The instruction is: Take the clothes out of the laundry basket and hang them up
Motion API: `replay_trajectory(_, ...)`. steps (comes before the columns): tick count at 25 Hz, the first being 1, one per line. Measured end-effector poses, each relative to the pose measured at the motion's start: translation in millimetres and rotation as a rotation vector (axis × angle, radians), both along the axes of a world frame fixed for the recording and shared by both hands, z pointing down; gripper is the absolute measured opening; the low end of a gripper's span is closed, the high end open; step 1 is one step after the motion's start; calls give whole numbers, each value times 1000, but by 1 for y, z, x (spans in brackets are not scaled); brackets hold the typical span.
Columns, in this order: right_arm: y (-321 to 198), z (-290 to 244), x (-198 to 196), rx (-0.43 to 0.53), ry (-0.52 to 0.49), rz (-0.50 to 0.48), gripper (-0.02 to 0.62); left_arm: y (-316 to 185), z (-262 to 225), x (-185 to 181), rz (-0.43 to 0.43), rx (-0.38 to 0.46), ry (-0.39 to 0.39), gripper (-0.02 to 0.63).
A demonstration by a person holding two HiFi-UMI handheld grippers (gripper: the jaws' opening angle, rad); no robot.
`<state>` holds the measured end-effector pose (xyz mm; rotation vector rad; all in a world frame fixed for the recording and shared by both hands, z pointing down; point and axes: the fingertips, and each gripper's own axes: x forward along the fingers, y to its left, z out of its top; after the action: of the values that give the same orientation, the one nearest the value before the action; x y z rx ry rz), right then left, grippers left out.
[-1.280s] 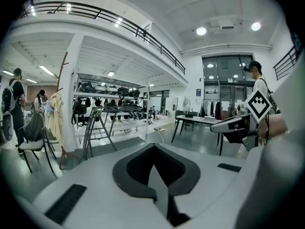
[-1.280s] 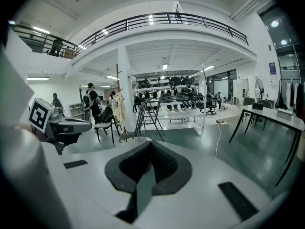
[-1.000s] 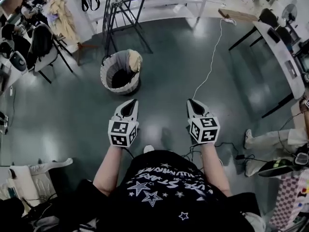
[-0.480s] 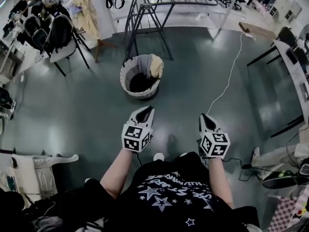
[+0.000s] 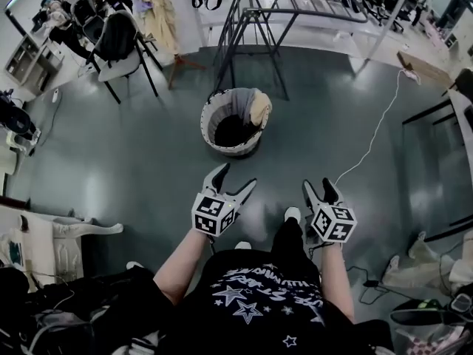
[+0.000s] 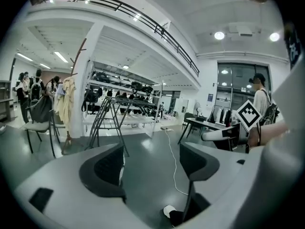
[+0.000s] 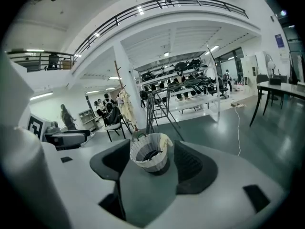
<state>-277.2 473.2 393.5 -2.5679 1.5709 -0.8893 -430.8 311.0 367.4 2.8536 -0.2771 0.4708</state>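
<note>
The round laundry basket (image 5: 235, 123) stands on the dark green floor ahead of me, a cream garment (image 5: 259, 108) draped over its right rim and dark cloth inside. Behind it is the black metal drying rack (image 5: 284, 6). My left gripper (image 5: 236, 177) hovers just short of the basket, its jaws just opened wide with nothing between them (image 6: 152, 161). My right gripper (image 5: 318, 188) hangs level with it to the right, also just opened and holding nothing; in its own view the basket (image 7: 149, 152) shows between the jaws, well beyond them.
A white cable (image 5: 373, 135) runs across the floor at the right. Chairs (image 5: 118, 46) hung with clothes stand at the back left, and a white plastic chair (image 5: 74, 235) is near my left side. Black desk legs (image 5: 436, 113) are at the far right.
Both grippers went from shut to open. Both hands have sunk a little, and the basket and rack now sit further right and lower in the head view.
</note>
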Motion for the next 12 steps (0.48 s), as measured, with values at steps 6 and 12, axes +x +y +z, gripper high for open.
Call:
replay_trajectory(6,-28,8,85,-21,-41,-108,302,-14,-2,61,-109,12,-49,373)
replay_trajectory(12,-32,14,169,-17,-81,-166,302,-7,0,124,-171,29,-101,374)
